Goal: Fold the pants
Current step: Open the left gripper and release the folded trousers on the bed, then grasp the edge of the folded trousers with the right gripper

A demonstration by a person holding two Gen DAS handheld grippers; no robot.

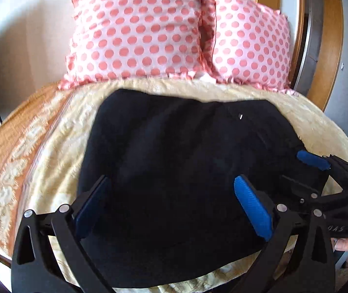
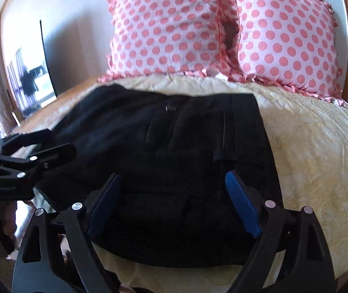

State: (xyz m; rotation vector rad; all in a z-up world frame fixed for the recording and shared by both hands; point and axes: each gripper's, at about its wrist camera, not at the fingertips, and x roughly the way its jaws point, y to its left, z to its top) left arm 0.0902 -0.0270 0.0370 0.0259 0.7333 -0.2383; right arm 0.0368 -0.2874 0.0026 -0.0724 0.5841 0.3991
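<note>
Black pants (image 1: 174,161) lie folded in a broad flat bundle on the cream bedspread (image 1: 71,127), waistband toward the pillows. They also show in the right wrist view (image 2: 174,146). My left gripper (image 1: 171,183) is open over the near part of the pants, blue pads wide apart, holding nothing. My right gripper (image 2: 172,178) is open over the near right part of the pants, empty. The right gripper shows at the right edge of the left wrist view (image 1: 305,168); the left gripper shows at the left of the right wrist view (image 2: 42,151).
Two pink polka-dot pillows (image 1: 144,29) (image 2: 283,39) lean against the wall at the head of the bed. An orange patterned border (image 1: 10,161) runs along the bed's left side. A wooden door frame (image 1: 330,48) stands at the right. A dark framed panel (image 2: 30,73) stands at the left.
</note>
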